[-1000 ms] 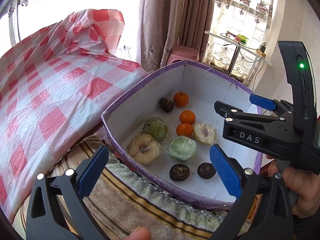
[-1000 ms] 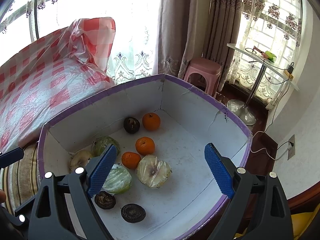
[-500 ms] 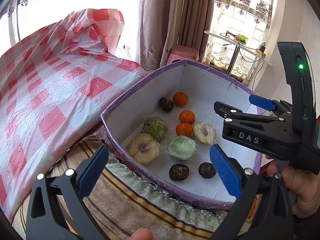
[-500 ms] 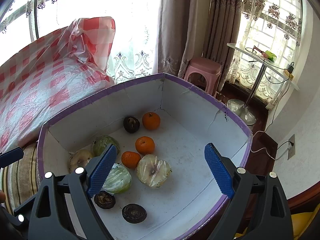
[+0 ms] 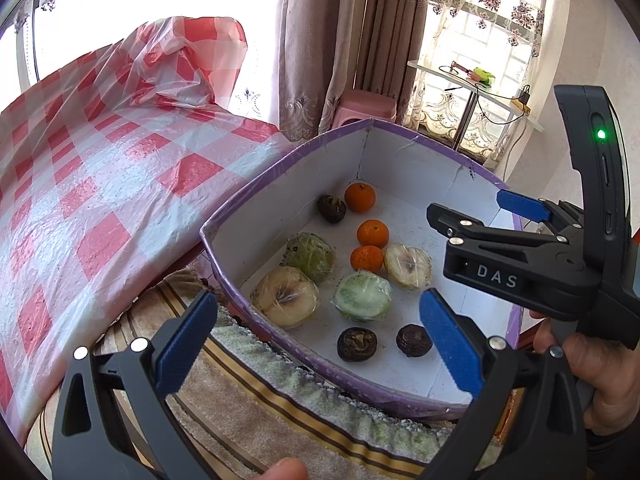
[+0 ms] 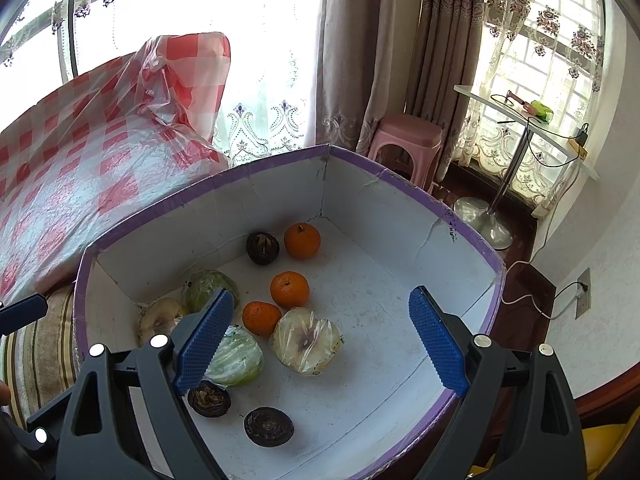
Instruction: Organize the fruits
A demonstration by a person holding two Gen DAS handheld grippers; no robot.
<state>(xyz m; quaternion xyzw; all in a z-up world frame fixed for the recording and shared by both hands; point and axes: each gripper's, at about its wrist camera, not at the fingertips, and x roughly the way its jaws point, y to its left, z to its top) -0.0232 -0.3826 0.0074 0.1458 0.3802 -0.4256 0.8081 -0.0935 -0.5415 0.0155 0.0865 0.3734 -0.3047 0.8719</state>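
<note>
A white box with a purple rim (image 5: 256,184) (image 6: 400,184) holds the fruit. Inside lie three oranges (image 5: 360,197) (image 6: 302,241), several cut fruit halves wrapped in film (image 5: 362,296) (image 6: 306,340) and three dark brown fruits (image 5: 357,344) (image 6: 269,426). My left gripper (image 5: 320,340) is open and empty above the box's near rim. My right gripper (image 6: 320,340) is open and empty above the box; it also shows in the left wrist view (image 5: 476,220) over the box's right side.
A red-and-white checked plastic sheet (image 5: 100,168) covers the surface left of the box. A striped towel (image 5: 280,392) lies under the box's near edge. A pink stool (image 6: 408,140), curtains and a small glass table (image 6: 520,120) stand behind.
Both grippers have stayed open. The views have shifted only slightly; the fruits have not moved.
</note>
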